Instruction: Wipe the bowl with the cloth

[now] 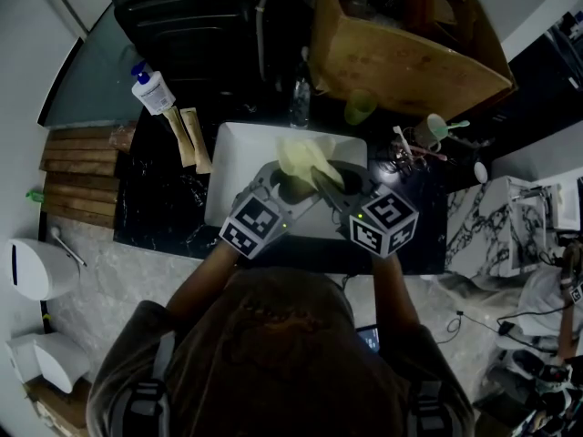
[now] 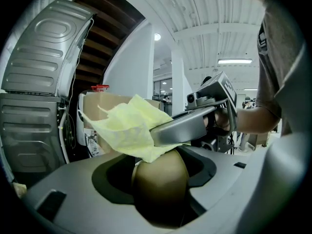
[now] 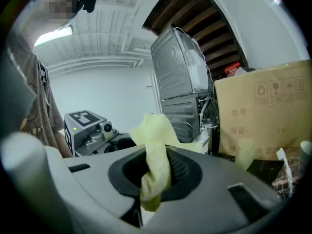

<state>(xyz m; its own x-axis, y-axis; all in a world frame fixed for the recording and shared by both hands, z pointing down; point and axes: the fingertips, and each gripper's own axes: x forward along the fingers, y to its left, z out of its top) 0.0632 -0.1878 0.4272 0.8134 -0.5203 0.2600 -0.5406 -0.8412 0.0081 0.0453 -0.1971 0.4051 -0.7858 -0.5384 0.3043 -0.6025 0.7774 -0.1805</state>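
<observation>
Over the white sink (image 1: 235, 157), my left gripper (image 1: 290, 182) is shut on a small brown bowl (image 1: 293, 189). The left gripper view has the bowl (image 2: 161, 184) wedged between the jaws, its rounded outside towards the camera. A pale yellow cloth (image 1: 305, 157) drapes over the bowl's top. My right gripper (image 1: 321, 177) is shut on that cloth, and in the right gripper view a twisted fold of the cloth (image 3: 155, 172) hangs between the jaws. One right finger (image 2: 183, 128) presses the cloth (image 2: 129, 128) onto the bowl. The bowl's inside is hidden.
A soap bottle (image 1: 152, 91) stands on the black counter (image 1: 159, 198) left of the sink. Behind the sink are a large cardboard box (image 1: 410, 62) and a green cup (image 1: 360, 107). A mug with utensils (image 1: 435, 130) is to the right.
</observation>
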